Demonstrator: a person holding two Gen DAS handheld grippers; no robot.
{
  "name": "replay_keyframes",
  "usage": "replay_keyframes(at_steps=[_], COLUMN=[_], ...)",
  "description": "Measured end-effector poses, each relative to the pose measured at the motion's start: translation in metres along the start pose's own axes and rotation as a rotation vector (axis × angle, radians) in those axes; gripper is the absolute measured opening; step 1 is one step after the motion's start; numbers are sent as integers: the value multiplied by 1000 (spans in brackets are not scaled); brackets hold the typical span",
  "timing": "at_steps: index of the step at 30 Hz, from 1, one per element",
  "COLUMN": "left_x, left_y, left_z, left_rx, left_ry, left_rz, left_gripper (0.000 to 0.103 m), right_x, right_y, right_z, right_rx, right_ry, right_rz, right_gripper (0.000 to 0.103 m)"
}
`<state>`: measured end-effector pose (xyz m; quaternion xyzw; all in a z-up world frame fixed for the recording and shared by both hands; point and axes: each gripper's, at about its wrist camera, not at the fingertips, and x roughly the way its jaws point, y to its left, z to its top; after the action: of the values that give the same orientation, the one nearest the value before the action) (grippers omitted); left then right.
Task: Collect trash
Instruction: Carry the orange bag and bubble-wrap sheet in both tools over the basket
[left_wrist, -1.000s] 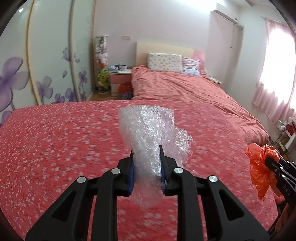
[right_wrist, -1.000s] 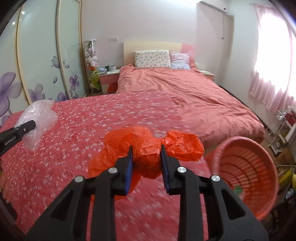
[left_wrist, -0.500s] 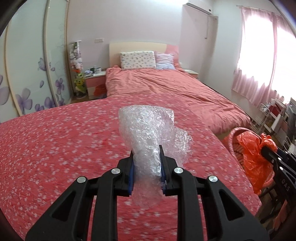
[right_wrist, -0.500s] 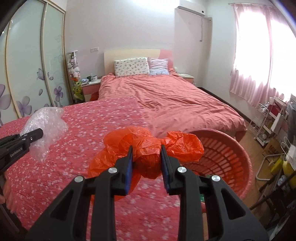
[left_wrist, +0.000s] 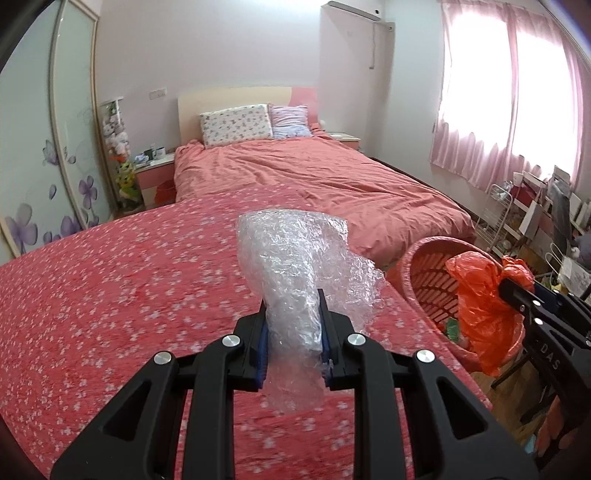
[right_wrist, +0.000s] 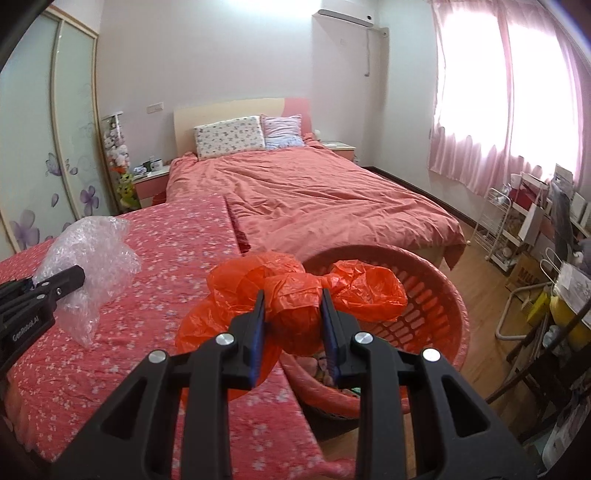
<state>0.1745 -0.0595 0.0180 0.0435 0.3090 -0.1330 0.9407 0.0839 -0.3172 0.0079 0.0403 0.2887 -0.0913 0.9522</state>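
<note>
My left gripper (left_wrist: 291, 310) is shut on a crumpled clear bubble wrap (left_wrist: 295, 258) and holds it above the red flowered bedspread (left_wrist: 110, 295). It also shows at the left of the right wrist view (right_wrist: 88, 258). My right gripper (right_wrist: 291, 310) is shut on a crumpled orange plastic bag (right_wrist: 295, 295) and holds it over the near rim of the round pink basket (right_wrist: 436, 295). In the left wrist view the bag (left_wrist: 480, 295) hangs over the basket (left_wrist: 424, 266) at the right. Some small trash lies in the basket's bottom.
The basket stands on the wooden floor beside the bedspread's right edge. A bed with a pink duvet (right_wrist: 314, 199) and two pillows lies beyond. A white wire rack (right_wrist: 498, 229), boxes and clutter stand at the right under pink curtains. A nightstand (left_wrist: 155, 177) stands far left.
Both grippers have swung to the right with their loads. The basket has come into view, and the orange bag now hangs over its rim instead of over the bedspread.
</note>
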Motion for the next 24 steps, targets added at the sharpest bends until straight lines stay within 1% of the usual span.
replay_keyframes(at_steps=[9,13,24], left_x=[11,17,32], left_y=[-34,-50,-92], left_z=[-1,-1,10], left_rx=[59,75,53], left_ry=[-2,6,15], left_rz=[-23,-49,-206], left_gripper=[22,22,22], right_x=[4,6,15], right_y=[-40,-56,-105], right_z=[-5,-6,-1], right_rx=[63,90,194], right_ry=[1,-2,-21], right_rz=[-48,-71,-99], right_gripper=[28,28,28])
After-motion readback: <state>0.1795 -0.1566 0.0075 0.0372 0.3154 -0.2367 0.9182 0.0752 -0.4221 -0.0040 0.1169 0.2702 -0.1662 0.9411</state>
